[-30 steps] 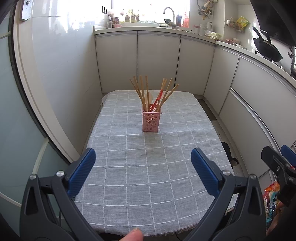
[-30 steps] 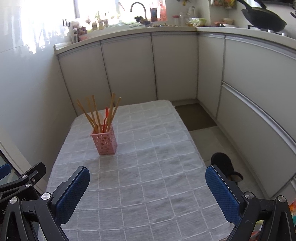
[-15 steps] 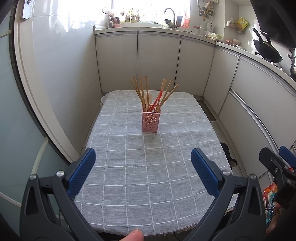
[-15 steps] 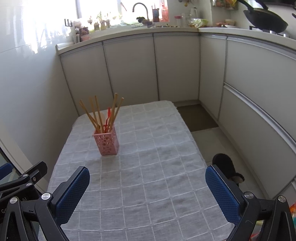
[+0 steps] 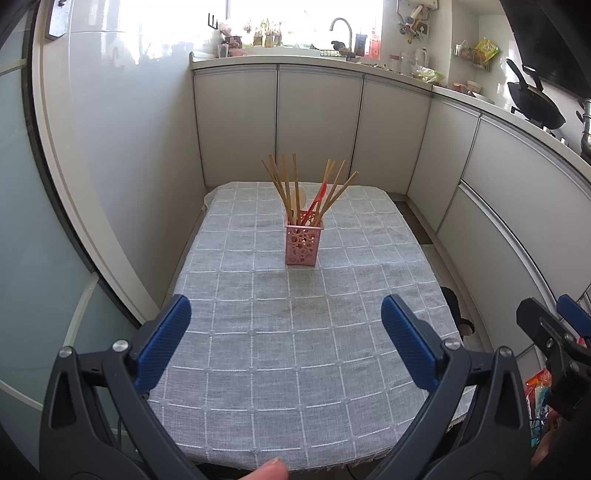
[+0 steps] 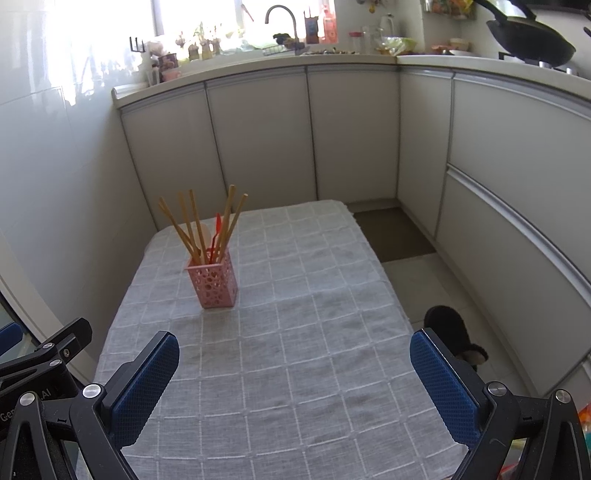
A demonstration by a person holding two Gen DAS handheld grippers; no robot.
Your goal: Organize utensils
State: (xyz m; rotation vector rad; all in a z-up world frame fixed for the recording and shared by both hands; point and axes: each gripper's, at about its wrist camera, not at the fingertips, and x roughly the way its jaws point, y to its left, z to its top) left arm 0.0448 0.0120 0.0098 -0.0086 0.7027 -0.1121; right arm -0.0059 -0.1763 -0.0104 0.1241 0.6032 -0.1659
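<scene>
A pink perforated utensil holder (image 5: 301, 245) stands upright on the grey checked tablecloth (image 5: 295, 332); it also shows in the right wrist view (image 6: 214, 284). Several wooden chopsticks (image 5: 286, 188) and a red utensil (image 5: 317, 203) stick out of it, and a pale spoon shows behind them. My left gripper (image 5: 286, 332) is open and empty above the near part of the table. My right gripper (image 6: 295, 373) is open and empty, also well short of the holder. Each gripper shows at the edge of the other's view.
White kitchen cabinets (image 6: 351, 136) curve around the back and right. A counter with a sink tap (image 6: 280, 14) and a black wok (image 6: 528, 37) sits above. A white wall (image 5: 129, 147) flanks the table's left. A black slipper (image 6: 454, 336) lies on the floor at right.
Both grippers have drifted slightly; the holder sits a little lower and closer in the right wrist view. Both stay open and empty. The holder has not moved.
</scene>
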